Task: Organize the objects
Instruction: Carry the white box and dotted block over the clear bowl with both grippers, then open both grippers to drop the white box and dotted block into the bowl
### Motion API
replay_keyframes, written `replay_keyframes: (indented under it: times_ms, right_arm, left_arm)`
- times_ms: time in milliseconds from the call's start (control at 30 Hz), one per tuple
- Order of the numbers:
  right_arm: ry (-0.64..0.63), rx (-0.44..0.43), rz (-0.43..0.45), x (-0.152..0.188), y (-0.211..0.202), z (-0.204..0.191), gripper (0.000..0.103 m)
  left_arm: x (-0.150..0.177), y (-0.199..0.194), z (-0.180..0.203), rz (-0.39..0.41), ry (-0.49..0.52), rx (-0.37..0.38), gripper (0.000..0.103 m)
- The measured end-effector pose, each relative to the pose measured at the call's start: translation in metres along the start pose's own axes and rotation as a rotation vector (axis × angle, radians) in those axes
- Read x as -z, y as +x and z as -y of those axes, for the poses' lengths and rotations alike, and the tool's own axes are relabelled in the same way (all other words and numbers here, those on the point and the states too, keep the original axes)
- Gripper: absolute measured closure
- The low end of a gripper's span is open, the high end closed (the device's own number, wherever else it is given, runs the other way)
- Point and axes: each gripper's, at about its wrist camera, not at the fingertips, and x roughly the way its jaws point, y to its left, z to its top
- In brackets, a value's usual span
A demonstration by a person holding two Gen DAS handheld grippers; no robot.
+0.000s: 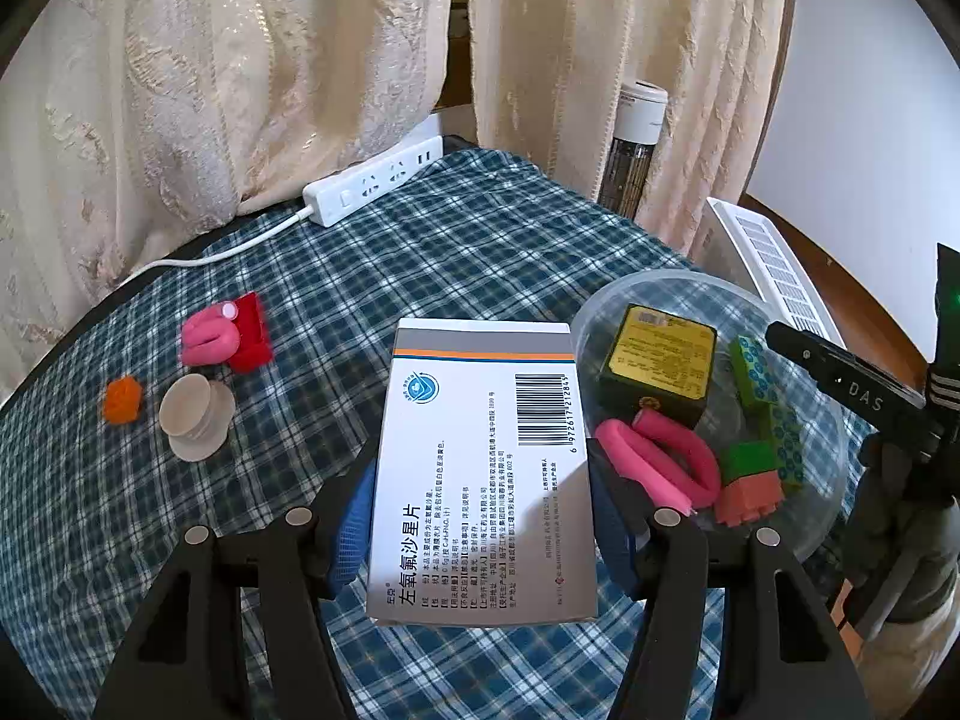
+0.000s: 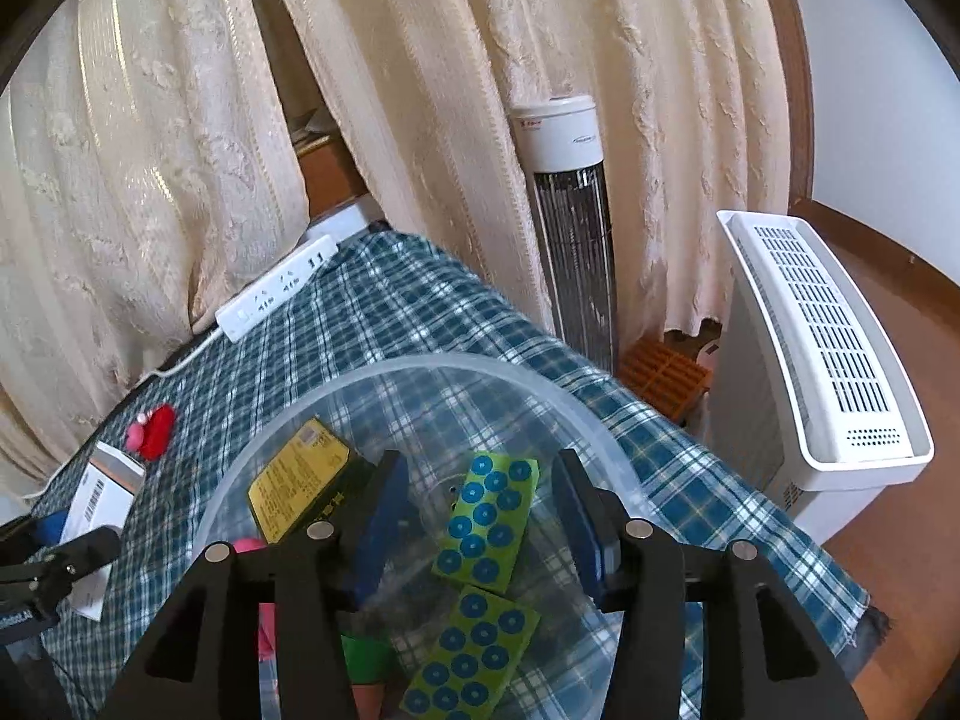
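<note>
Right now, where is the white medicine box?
In the left wrist view, the white medicine box is held between the left gripper's fingers above the plaid cloth, just left of the clear bowl.

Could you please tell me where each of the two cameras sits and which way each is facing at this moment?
Left wrist: on the left tongs, looking down across the plaid cloth at the medicine box they grip; the right tongs' arm shows at the right edge.
Right wrist: on the right tongs, open over the clear bowl, above a green dotted block.
Shared: bowl, medicine box, power strip, curtain.
</note>
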Motion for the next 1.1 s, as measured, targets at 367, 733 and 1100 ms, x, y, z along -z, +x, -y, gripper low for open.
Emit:
replay_keyframes:
  times_ms: [367,733,1100]
  right_arm:
    - [0.028,0.000,0.060,0.003,-0.023,0.011,0.050]
    - [0.064,0.006,0.090,0.007,-0.038,0.030,0.050]
    - [0.114,0.023,0.097,0.011,-0.042,0.055,0.050]
  left_arm:
    - [-0.007,0.003,0.028,0.008,0.058,0.042,0.039]
    - [-0.023,0.007,0.082,-0.002,0.126,0.212,0.039]
    - [-0.034,0.019,0.131,-0.021,0.188,0.311,0.039]
